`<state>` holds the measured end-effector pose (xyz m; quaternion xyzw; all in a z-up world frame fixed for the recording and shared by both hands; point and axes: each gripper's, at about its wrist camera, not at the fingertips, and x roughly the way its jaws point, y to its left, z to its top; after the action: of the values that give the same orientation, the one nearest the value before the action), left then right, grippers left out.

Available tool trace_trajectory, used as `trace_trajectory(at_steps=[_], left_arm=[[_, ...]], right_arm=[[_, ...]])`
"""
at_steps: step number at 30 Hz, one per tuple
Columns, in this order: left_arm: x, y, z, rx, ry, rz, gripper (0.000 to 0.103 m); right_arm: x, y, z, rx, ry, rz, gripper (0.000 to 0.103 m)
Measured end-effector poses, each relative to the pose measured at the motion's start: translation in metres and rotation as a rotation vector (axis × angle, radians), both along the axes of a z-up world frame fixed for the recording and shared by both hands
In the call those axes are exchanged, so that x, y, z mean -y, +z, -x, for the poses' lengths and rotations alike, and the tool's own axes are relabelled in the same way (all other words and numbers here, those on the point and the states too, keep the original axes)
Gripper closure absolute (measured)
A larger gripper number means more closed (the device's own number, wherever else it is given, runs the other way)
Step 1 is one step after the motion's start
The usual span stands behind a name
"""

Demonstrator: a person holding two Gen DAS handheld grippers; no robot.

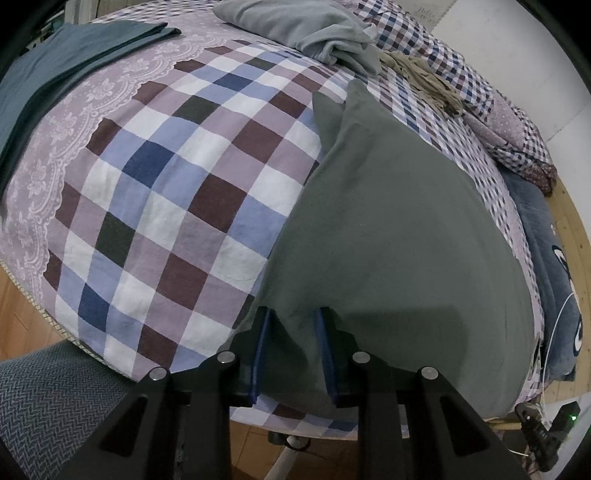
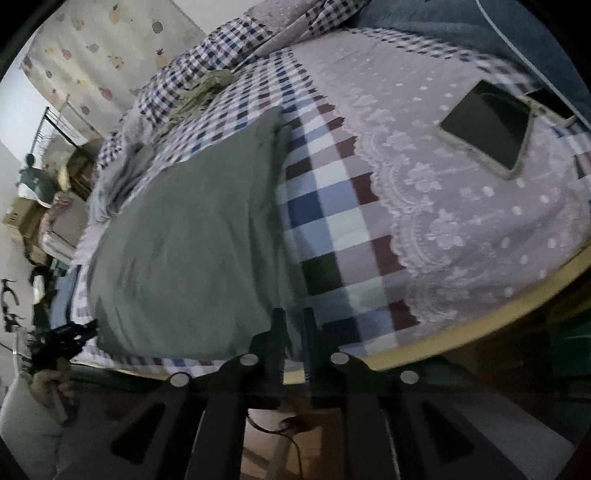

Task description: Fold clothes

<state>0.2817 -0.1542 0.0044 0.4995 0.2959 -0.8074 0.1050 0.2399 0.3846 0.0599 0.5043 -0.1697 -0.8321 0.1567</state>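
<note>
A grey-green garment [image 1: 399,236] lies folded flat on the checked bed sheet [image 1: 155,206]. My left gripper [image 1: 295,332] is open, and its blue pads [image 1: 260,343] straddle the garment's near left corner with cloth lying between them. In the right wrist view the same garment [image 2: 184,251] stretches away. My right gripper [image 2: 293,332] is at its near right corner by the bed edge, its jaws a narrow gap apart with the cloth's edge and the bed rim showing between. The right gripper's body [image 1: 535,435] shows just below the bed edge in the left wrist view. That view is blurred.
A dark teal folded cloth [image 1: 55,70] lies far left and a crumpled light grey garment [image 1: 314,29] at the back beside tan stockings [image 1: 424,81]. A phone [image 2: 487,129] rests on the lilac lace part. A blue blanket [image 1: 554,288] lines the right side; the wooden floor [image 1: 22,321] is below.
</note>
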Motion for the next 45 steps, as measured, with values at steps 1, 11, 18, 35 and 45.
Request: trace_trajectory(at_steps=[1,11,18,35,45], left_arm=[[0.000,0.000,0.000,0.000,0.000,0.000,0.076],[-0.002,0.000,0.000,0.002,0.001,0.003,0.076],[-0.001,0.000,0.001,0.004,0.000,0.002,0.076],[0.024,0.009,-0.032,-0.118,0.031,-0.108,0.045],[0.014,-0.011,-0.064,-0.072,0.078,-0.226,0.042]], right_arm=[[-0.001,0.000,0.000,0.001,-0.002,0.000,0.085],[0.016,-0.011,0.008,0.034,0.029,-0.123,0.103],[0.018,-0.014,0.011,0.058,-0.071,-0.372,0.103],[0.121,0.062,-0.009,-0.458,0.051,-0.337,0.048],[0.206,0.070,-0.016,-0.575,0.284,-0.304,0.032]])
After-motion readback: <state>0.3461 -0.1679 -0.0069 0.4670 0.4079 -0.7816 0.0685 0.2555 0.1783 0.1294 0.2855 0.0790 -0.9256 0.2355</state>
